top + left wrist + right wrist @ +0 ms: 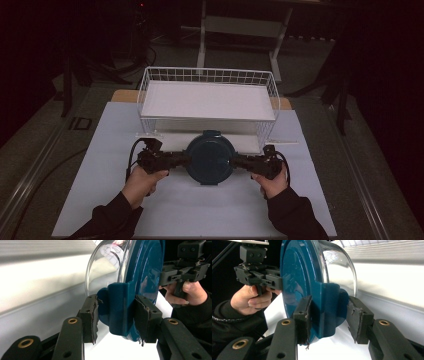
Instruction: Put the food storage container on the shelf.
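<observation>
Bowl [210,157] at frame centre of high view, just before wire basket [207,76], over white desk [200,210]. Left tool [117,312] clamped on teal side latch; right tool [329,315] brackets opposite latch, far pad maybe short of contact, grip uncertain. Clear dome body, likely glass: rigid, smooth, slippery, breakable, some heft. Teal plastic lid, glossy, round. Latches best hold: flat-sided, stiff. Pads [90,315] worn, torn foam.

Left gripper [116,320] at bottom centre, jaws clamped on the teal side latch [119,308] of a teal lid [143,277]. Clear glass bowl [105,270] sits under the lid, upper centre. White surface [37,290] fills the left of frame. Upper right: the other gripper [185,267] at the lid's far edge, held by a hand [186,293] in a dark sleeve [197,312].
</observation>
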### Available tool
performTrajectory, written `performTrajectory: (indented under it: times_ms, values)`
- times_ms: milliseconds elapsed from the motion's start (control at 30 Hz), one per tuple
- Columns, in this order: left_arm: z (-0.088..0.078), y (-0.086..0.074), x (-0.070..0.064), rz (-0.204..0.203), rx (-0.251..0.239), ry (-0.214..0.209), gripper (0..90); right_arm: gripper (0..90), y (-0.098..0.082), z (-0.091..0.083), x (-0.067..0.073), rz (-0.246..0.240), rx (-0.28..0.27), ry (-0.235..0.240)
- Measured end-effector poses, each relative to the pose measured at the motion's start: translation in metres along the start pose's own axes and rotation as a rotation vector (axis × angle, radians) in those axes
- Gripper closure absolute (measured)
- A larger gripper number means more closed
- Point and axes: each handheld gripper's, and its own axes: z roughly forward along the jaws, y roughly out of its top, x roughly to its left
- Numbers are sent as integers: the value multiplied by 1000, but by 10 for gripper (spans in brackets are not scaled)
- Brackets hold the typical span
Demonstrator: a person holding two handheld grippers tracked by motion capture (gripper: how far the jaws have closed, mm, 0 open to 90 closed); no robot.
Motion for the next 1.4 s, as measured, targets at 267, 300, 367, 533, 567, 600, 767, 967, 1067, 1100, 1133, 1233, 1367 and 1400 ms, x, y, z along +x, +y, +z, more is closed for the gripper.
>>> performTrajectory:
  times_ms: [267, 300, 367, 533, 567, 600, 767, 967, 1067, 1100, 1133, 1233, 1367, 1400]
  values:
    - [18, -1, 14, -9, -8, 16, 561, 567, 3, 5, -20, -1, 7, -19]
    - [20, -1, 16, -4, -5, 17, 562, 567, 2, 6, -22, 6, 9, -21]
    - [24, -1, 21, -10, -5, 17, 561, 567, 1, 8, -27, 10, 14, -26]
    - [33, -1, 33, 4, -27, 20, 560, 567, 3, 13, -37, -1, 6, -51]
    - [35, -2, 35, -3, -30, 18, 560, 566, 3, 14, -38, -2, 4, -57]
    - [37, -3, 37, -2, -36, 18, 560, 566, 5, 15, -40, -10, 4, -65]
    - [44, -2, 46, -7, -53, 28, 559, 565, 8, 20, -47, -22, -4, -88]
    - [48, 1, 52, -10, -67, 50, 557, 564, 9, 26, -54, -19, -17, -107]
    - [49, 2, 55, -16, -69, 55, 556, 563, 9, 29, -56, -14, -21, -115]
    - [49, 3, 57, -16, -72, 52, 555, 563, 9, 30, -56, -12, -18, -118]
    - [48, 3, 58, -22, -73, 49, 555, 563, 9, 31, -56, -13, -22, -119]
    - [48, 4, 59, -28, -75, 53, 555, 562, 12, 33, -58, -18, -28, -115]
    - [48, 6, 58, -36, -71, 58, 553, 556, 13, 34, -59, 7, -23, -110]
    - [49, 6, 57, -35, -77, 64, 551, 551, 12, 35, -61, 21, -22, -108]
